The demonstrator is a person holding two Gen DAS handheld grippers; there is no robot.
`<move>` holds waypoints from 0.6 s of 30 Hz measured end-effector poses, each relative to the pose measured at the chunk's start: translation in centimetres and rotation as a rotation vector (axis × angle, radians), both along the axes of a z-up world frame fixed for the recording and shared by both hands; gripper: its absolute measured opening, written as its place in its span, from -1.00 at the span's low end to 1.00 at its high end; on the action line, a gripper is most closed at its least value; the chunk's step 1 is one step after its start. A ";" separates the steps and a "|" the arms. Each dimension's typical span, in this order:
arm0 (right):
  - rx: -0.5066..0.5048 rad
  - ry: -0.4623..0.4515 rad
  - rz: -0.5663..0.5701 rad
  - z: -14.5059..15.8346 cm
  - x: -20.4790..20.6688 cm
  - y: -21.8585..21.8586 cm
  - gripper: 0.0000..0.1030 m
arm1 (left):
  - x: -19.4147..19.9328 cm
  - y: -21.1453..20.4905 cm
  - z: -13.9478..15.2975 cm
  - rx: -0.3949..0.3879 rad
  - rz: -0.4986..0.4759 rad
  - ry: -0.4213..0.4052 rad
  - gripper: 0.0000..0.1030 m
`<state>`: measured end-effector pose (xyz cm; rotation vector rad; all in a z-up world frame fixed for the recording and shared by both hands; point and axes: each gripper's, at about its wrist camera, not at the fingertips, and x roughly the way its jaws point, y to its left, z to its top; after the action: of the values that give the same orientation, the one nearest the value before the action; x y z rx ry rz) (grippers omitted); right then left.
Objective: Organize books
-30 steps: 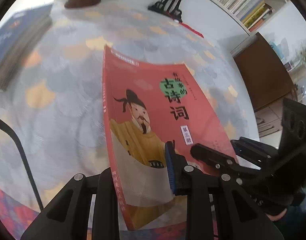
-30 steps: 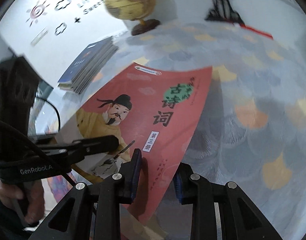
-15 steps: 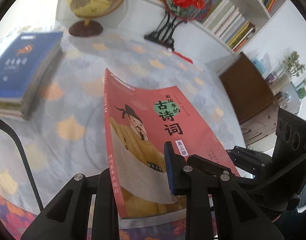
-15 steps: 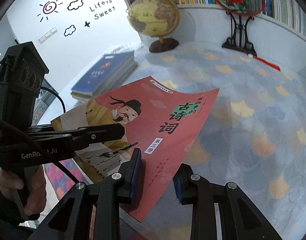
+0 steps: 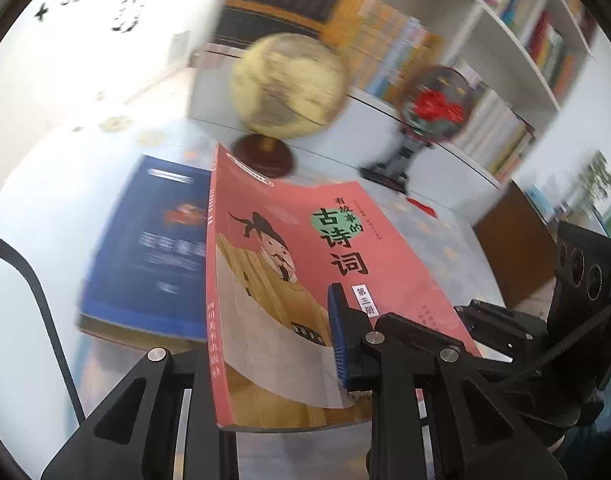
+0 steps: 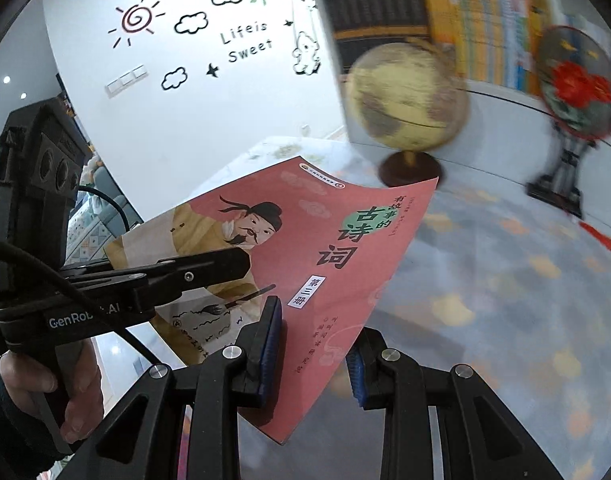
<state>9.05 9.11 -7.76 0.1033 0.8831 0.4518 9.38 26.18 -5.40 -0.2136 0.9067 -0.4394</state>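
Two tools pinch one pink book [image 5: 305, 280]: left tool [image 5: 273, 352] at its spine-side corner, right tool [image 6: 313, 344] opposite; the blue stack [image 5: 153, 248] lies left, nearer the left hand.

Red book [image 6: 305, 240] cover: "有故事的古诗词", with white label "第三册". Wall [image 6: 193, 120] decal: "Life is Sweet". Left gripper [image 6: 241, 264] body: "GenRobot.AI", partly hidden by a cable.

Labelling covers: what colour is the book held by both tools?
Salmon-red cover, with a yellow-robed figure; the held book shows clearest in the right wrist view.
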 end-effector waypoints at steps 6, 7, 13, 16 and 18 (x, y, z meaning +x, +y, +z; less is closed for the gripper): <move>-0.014 0.032 0.018 -1.7 4.8 5.4 -0.44 | 4.1 4.6 -2.3 -0.019 0.038 0.043 -0.60; -0.021 0.038 0.017 -2.0 5.3 6.1 -0.44 | 4.8 5.3 -3.0 -0.024 0.039 0.054 -0.60; -0.055 0.072 -0.018 -3.8 8.1 8.0 -0.43 | 7.2 6.7 -5.4 -0.049 0.024 0.092 -0.59; -0.042 0.098 -0.039 -4.9 9.2 8.2 -0.43 | 7.9 7.0 -6.3 -0.048 0.019 0.135 -0.45; -0.032 0.114 -0.052 -5.4 9.6 8.3 -0.43 | 8.0 7.5 -7.0 -0.048 0.030 0.161 -0.42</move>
<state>18.63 17.41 -13.11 0.1232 0.9966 0.3858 17.43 33.65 -12.41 -0.3099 1.0495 -0.4208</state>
